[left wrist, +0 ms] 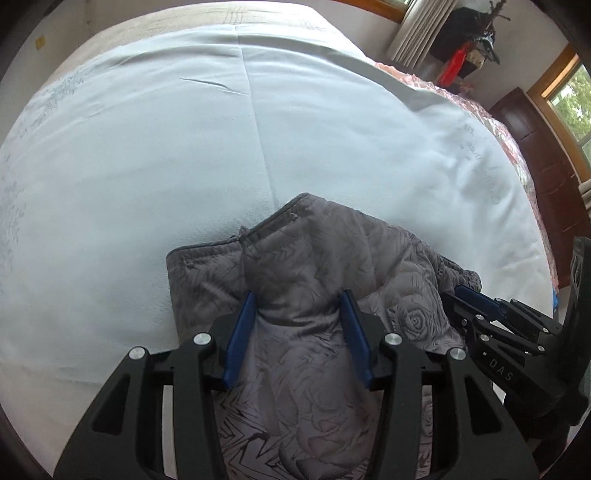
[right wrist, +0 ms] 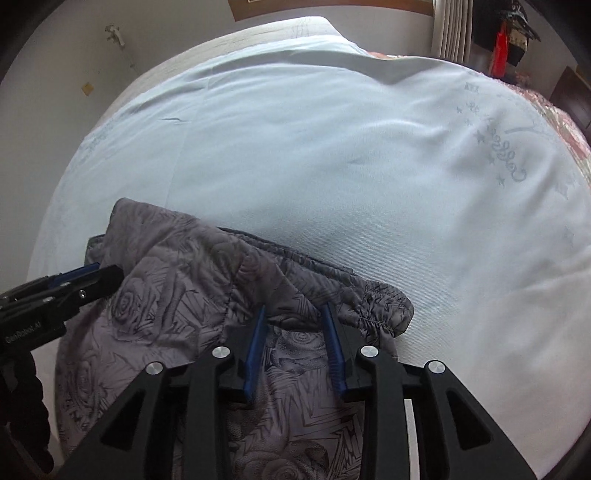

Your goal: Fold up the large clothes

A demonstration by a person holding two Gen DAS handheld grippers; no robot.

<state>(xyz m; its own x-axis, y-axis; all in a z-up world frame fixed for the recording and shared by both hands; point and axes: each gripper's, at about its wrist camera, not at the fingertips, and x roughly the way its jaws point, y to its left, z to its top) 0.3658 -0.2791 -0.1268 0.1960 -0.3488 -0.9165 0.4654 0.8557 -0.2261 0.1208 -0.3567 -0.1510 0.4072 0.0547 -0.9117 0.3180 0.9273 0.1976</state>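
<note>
A grey quilted garment with a rose pattern [left wrist: 306,258] lies bunched on a pale blue bed sheet [left wrist: 184,147]. My left gripper [left wrist: 297,299] has its blue pads wide apart, with a hump of the garment rising between them. My right gripper [right wrist: 293,314] is also open, its pads astride the fabric just behind the elastic hem [right wrist: 384,306]. The garment fills the lower left of the right wrist view [right wrist: 177,280]. Each gripper shows in the other's view: the right one [left wrist: 476,299] at the garment's right side, the left one [right wrist: 92,275] at its left.
The bed sheet [right wrist: 332,147] spreads far ahead of both grippers. A pink patterned cover [left wrist: 498,125] lies along the bed's right edge, beside a dark wooden cabinet [left wrist: 546,173]. A curtain [left wrist: 413,29], windows and a red object [left wrist: 452,66] are at the back right.
</note>
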